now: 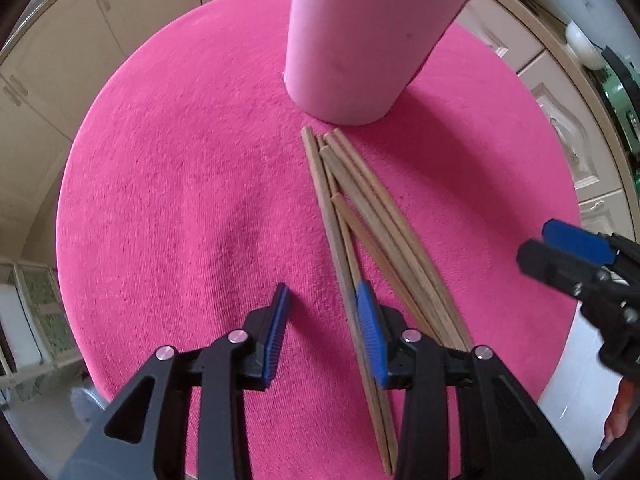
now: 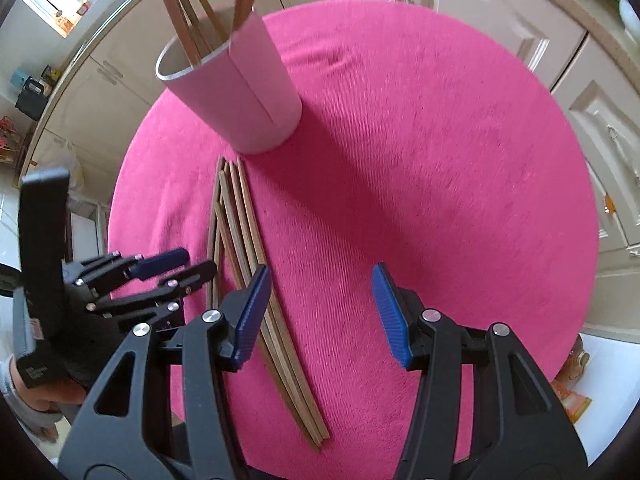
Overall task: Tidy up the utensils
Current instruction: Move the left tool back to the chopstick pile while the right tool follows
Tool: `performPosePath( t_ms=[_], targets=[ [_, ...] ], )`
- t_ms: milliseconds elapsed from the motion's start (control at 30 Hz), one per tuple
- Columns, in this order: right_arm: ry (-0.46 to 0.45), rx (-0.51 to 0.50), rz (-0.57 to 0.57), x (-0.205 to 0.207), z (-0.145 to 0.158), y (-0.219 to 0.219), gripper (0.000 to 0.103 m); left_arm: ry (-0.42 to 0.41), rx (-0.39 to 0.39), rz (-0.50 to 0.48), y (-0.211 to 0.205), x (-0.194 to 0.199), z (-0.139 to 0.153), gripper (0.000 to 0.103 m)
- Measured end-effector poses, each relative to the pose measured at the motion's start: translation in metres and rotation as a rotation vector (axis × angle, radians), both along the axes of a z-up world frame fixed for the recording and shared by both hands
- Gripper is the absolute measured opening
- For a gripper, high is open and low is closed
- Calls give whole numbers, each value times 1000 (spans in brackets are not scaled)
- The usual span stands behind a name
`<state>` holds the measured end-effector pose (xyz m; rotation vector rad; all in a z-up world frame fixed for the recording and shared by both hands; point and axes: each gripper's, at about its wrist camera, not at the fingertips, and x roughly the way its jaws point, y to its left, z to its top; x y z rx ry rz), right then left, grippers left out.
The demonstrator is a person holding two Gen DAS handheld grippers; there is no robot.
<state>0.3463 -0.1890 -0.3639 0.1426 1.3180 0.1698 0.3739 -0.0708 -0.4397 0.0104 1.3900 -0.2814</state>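
Round tabletop (image 1: 168, 168) covered in bright pink cloth; pale pink holder cup (image 1: 352, 48) is the landmark, standing upright near the far side of it. A few wooden chopsticks already stand in the cup (image 2: 192, 16), leaning out over its rim.

Loose chopsticks (image 1: 360, 216) lie flat on the cloth in a rough bundle, far ends just short of the cup's base, near but not touching as far as can be told, fanning slightly on the side away from the cup. About five or six sticks, partly overlapping; exact count unclear.

Left gripper (image 1: 326, 336) points steeply down at the cloth, on the near side of the cup, jaws partly apart with nothing pinched between them. Its right blue pad (image 1: 370, 332) sits over the leftmost stick of the bundle; contact cannot be told. The gap between the pads shows bare cloth.

Right gripper (image 2: 320, 312) also points down, jaws about half open, empty. Its left pad (image 2: 252, 312) overlaps the bundle's near part; the rest of the gap is over bare cloth, to the side of the sticks away from the left gripper.

The two grippers sit close together with the bundle between them, each visible in the other's view. A person's hand (image 2: 44, 400) holds the left gripper's handle. Cream cabinets (image 2: 500, 20) ring the tabletop behind the cup.
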Motion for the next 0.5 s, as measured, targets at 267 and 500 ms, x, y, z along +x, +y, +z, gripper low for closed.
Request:
performPosePath(
  t_ms=[267, 500],
  targets=[
    [32, 3, 36, 3, -12, 4, 52, 43, 13, -10, -3, 10, -2, 38],
    [54, 4, 71, 5, -19, 10, 52, 62, 63, -6, -5, 13, -1, 40]
  ],
)
